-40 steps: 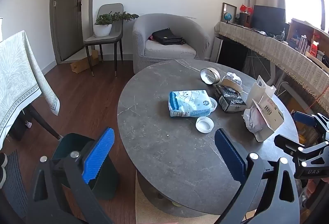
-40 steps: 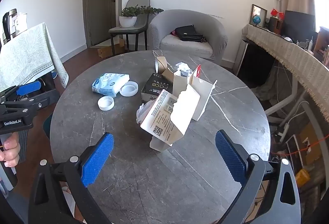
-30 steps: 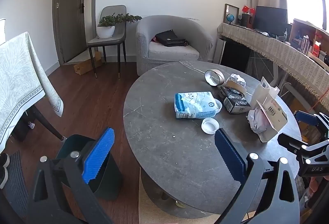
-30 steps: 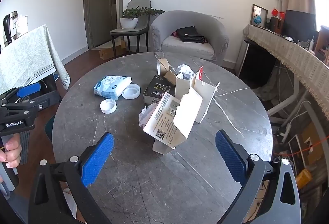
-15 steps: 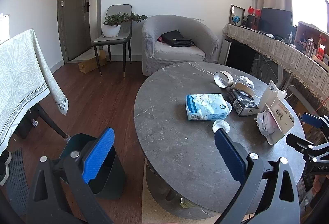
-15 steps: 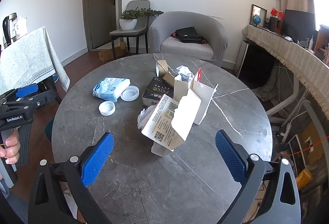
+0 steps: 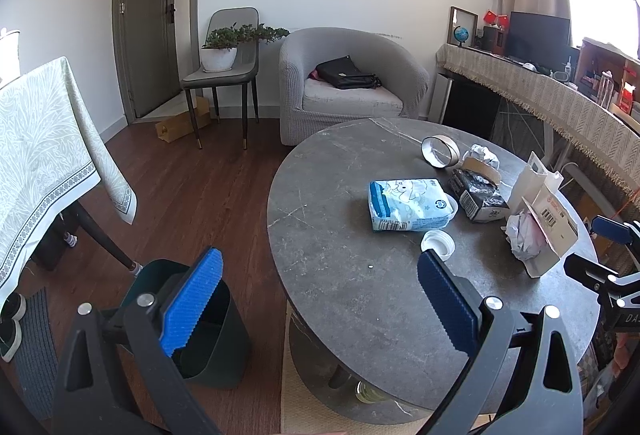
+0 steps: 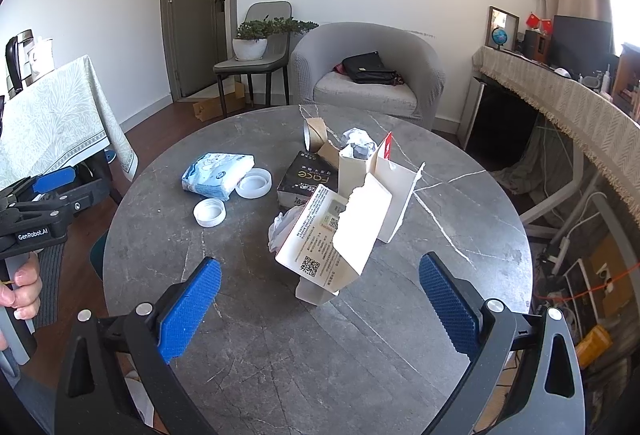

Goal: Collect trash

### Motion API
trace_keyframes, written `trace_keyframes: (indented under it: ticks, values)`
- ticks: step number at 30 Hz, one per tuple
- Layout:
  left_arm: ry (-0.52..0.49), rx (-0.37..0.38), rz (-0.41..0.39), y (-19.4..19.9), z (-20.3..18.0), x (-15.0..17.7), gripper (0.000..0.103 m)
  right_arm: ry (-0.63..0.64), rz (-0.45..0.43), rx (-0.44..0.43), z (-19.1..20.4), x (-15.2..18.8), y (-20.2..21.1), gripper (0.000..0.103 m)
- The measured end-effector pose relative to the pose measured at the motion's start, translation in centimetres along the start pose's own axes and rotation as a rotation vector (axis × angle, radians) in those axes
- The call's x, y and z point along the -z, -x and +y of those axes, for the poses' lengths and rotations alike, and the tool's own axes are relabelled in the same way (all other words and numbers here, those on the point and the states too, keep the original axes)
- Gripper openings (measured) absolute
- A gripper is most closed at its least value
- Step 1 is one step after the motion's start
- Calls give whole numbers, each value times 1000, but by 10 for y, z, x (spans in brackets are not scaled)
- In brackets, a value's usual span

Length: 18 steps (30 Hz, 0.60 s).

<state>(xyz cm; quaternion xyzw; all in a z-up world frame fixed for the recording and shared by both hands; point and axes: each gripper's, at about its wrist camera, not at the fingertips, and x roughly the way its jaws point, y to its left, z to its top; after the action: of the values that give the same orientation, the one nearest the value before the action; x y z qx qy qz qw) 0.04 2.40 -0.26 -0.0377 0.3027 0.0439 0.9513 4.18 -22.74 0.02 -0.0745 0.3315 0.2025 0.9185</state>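
your left gripper [image 7: 320, 299] is spread wide with nothing between its blue pads [image 7: 192, 299], held off the table's [image 7: 360, 299] left edge, partly over the floor. below its left finger a dark green bin [image 7: 216, 351] stands on the floor just beside the table, open at the top; you can't see what lies inside

your right gripper [image 8: 320, 305] is also spread wide and empty, hanging over the near edge of the table [image 8: 280, 355]

the trash sits in a loose cluster around the middle of the table. nearest your right gripper, a torn white box [image 8: 340, 235] lies tilted, with crumpled paper [image 8: 284, 231] touching its left side. behind it stands a second opened white carton [image 8: 394, 195], and to the left of that a black box [image 8: 306, 183] lies flat. toward the far edge a tape roll [image 8: 314, 133] stands on its rim, with a paper wad [image 8: 358, 141] beside it. toward the left edge lies a blue and white tissue pack [image 8: 218, 175], with one white lid [image 8: 253, 183] touching its right end and another lid [image 8: 209, 213] a little nearer you, apart from it

from the left view the tissue pack [image 7: 408, 205] lies near the table's middle, and the loose lid [image 7: 438, 243] shows just above your right pad [image 7: 448, 305]

your left hand [image 8: 22, 291] grips that tool's handle at the left of the right view
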Motion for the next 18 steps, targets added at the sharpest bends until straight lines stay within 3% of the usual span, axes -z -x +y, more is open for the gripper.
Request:
trace_keyframes:
  ticks: [18]
  values:
    - [-2,3,3,0,-2,0,100,7,3,3,2,1,-2,100]
